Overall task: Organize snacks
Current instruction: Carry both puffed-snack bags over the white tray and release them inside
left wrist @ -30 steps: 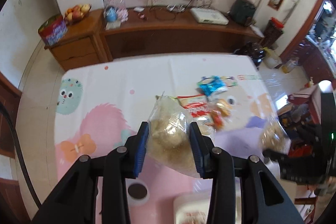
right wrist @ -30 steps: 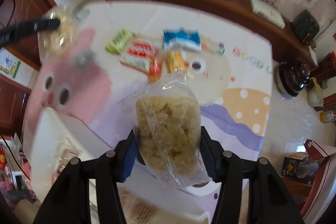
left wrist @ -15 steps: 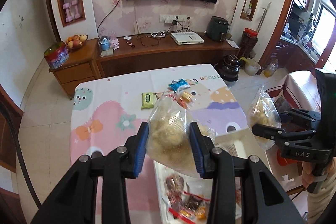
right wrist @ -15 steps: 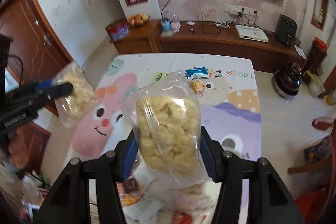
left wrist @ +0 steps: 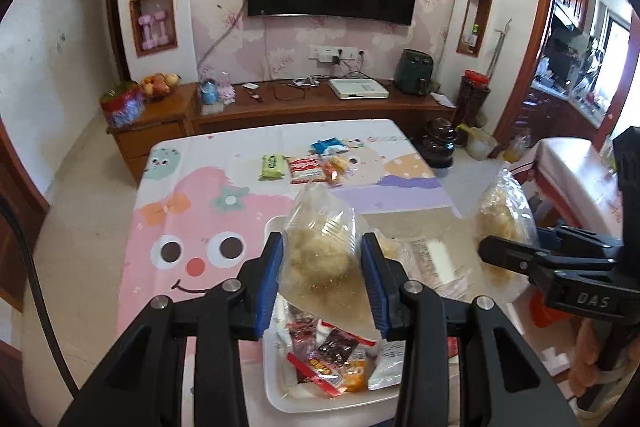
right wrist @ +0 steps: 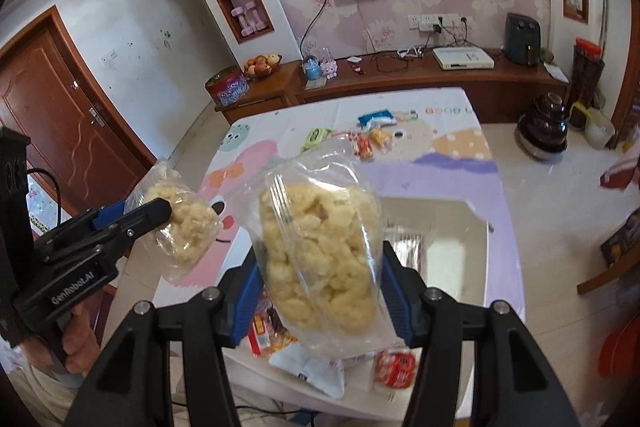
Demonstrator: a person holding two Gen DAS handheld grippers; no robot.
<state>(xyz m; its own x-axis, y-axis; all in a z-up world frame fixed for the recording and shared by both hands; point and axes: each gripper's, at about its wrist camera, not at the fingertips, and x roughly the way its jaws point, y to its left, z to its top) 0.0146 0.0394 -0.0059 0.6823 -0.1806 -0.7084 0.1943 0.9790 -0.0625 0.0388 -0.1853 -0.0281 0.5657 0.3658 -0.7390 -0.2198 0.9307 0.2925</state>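
Above white bin, tongs apparently pinch bag.

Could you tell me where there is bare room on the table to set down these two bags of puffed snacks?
The pink cartoon-face part of the tablecloth, left of the white tray, lies bare up to the loose snack packets at the far end. The purple band between packets and tray is also free. The tray itself is crowded with wrappers.

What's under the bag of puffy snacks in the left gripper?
Under the clear snack bag sits a white tray holding small wrapped snacks. The bag and the left gripper hide the tray's middle.
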